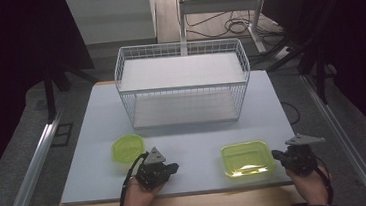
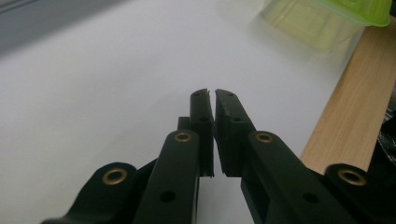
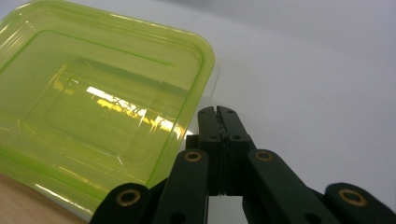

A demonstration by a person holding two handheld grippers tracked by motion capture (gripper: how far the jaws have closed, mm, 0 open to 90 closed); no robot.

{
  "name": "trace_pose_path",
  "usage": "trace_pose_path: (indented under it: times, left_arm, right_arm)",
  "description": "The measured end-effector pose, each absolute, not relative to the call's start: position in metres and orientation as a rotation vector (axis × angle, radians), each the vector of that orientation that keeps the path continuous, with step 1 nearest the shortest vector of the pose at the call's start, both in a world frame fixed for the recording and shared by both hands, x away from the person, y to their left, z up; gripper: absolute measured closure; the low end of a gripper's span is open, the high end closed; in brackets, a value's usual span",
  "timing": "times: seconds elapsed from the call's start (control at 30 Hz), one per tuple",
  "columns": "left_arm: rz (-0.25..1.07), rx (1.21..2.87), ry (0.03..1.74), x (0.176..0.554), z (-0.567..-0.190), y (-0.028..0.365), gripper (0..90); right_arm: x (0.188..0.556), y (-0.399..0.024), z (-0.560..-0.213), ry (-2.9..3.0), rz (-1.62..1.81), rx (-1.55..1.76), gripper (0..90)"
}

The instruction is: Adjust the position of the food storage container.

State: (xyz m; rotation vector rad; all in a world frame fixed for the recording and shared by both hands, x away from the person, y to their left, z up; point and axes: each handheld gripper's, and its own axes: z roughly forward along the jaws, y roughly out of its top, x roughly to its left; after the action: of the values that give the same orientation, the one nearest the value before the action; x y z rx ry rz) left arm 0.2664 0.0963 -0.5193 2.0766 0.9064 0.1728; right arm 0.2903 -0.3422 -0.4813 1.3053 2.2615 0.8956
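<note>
Square container [image 1: 247, 158]: translucent lime plastic, rounded corners, glossy, stepped lid; sits at the near edge of the matte white table [image 1: 189, 137]. Right gripper [image 1: 277, 154] just beside its right side, jaws closed on nothing. Left gripper [image 1: 173, 168] also closed, empty, near a hexagonal lime container [image 1: 126, 149]. White wire basket [image 1: 183, 83] stands behind, well apart.

Wire basket [image 1: 183, 83] stood at table's [image 1: 94, 141] far middle. Hexagonal container [image 1: 126, 149] lay front-left of it; square container [image 1: 247, 158] sat front-right, near table edge.
</note>
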Motion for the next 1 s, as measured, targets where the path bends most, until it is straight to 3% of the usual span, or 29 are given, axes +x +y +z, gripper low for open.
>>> trace_pose_path:
  times: [0.83, 1.0]
  left_arm:
    - [0.252, 2.148, 0.953, 0.243, -0.516, 0.115, 84.7]
    - [0.301, 2.137, 0.978, 0.237, -0.514, 0.128, 78.5]
  right_arm:
    - [0.309, -0.224, -0.494, 2.529, 0.987, 1.022, 86.7]
    - [0.311, -0.222, -0.491, 2.514, 0.984, 0.984, 81.1]
